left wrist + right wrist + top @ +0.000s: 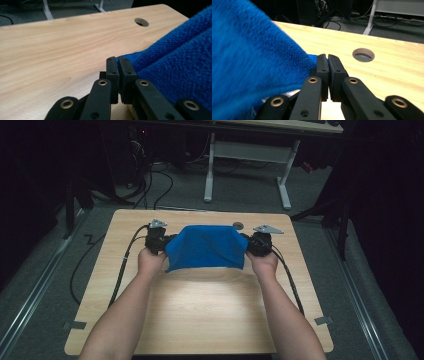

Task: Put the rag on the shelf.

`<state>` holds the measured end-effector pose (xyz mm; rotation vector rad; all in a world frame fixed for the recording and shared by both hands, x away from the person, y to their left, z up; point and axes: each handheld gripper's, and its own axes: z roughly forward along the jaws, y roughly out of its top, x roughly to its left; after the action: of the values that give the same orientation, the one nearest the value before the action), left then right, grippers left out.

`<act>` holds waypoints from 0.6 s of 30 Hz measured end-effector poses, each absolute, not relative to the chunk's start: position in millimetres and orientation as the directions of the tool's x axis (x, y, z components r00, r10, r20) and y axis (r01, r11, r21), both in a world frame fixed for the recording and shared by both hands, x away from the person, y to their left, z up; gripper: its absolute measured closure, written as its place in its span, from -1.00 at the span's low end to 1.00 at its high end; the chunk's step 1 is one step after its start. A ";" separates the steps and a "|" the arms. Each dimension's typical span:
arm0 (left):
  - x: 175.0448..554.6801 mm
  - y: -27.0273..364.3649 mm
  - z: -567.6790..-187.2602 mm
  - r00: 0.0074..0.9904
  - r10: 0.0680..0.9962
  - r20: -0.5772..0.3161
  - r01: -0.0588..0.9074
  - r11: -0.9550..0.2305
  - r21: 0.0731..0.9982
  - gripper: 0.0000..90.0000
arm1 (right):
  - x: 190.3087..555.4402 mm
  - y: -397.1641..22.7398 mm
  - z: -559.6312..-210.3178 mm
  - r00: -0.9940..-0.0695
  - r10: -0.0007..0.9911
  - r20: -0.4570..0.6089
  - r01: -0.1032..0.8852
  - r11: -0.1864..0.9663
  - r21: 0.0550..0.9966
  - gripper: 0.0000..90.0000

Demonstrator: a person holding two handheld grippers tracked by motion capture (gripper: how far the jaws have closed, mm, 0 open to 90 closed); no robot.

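Note:
A blue terry cloth (205, 247) hangs stretched between my two grippers over the far half of the wooden table (200, 310). My left gripper (161, 241) is shut on the cloth's left corner; in the left gripper view the jaws pinch the blue cloth (175, 65) at the gripper's tips (117, 60). My right gripper (254, 243) is shut on the right corner; in the right gripper view the cloth (249, 62) spreads left from the gripper's tips (327, 57). The cloth's lower edge hangs close to the tabletop.
A round cable hole (238, 225) (141, 22) (363, 55) sits in the table near its far edge. Cables trail from both grippers over the table's sides. A white desk frame (247, 165) stands on the floor beyond the table.

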<state>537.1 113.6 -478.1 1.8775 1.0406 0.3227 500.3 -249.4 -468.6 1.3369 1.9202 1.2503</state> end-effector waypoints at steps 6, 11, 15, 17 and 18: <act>535.4 109.1 -485.5 0.609 0.766 -0.203 0.542 -0.215 0.813 0.95 | 496.4 -247.3 -478.7 -0.406 0.908 0.107 0.493 0.119 0.862 0.97; 536.2 106.3 -490.7 0.612 0.761 -0.215 0.558 -0.222 0.800 0.95 | 493.0 -249.1 -486.0 -0.398 0.911 0.110 0.499 0.115 0.859 0.97; 536.9 103.9 -495.4 0.616 0.756 -0.223 0.567 -0.228 0.792 0.94 | 488.8 -252.1 -493.9 -0.395 0.912 0.115 0.514 0.115 0.850 0.97; 537.3 101.3 -500.3 0.620 0.750 -0.229 0.575 -0.236 0.784 0.94 | 486.1 -253.3 -496.0 -0.393 0.912 0.114 0.510 0.113 0.853 0.97; 537.2 100.7 -501.4 0.620 0.750 -0.232 0.577 -0.234 0.782 0.94 | 484.7 -254.5 -497.4 -0.393 0.913 0.113 0.510 0.114 0.853 0.97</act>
<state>537.2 100.7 -501.4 1.9286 1.0522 0.2380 484.7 -254.5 -497.4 1.3782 1.9539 1.2060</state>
